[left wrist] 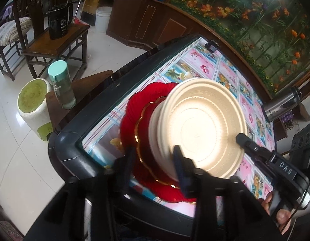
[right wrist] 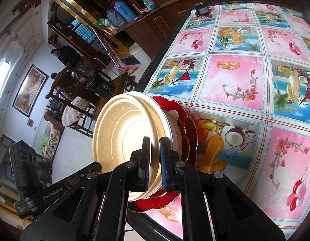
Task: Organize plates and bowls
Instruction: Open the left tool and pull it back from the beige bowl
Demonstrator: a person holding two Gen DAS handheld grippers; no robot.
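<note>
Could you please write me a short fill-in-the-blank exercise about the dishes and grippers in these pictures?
1. The cream bowl sits on top of ____ plates.
2. The right gripper is shut on the bowl's ____.
3. The left gripper has its jaws ____, one finger on each side of the bowl's rim.
4. The stack stands near the table's ____.

Missing words: red; rim; open; edge

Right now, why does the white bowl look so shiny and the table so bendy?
Left wrist view: light glares off the bowl, and the left gripper looks blurred. Right wrist view: the bowl glows too; the fisheye lens bulges the table and curves its straight lines.
</note>
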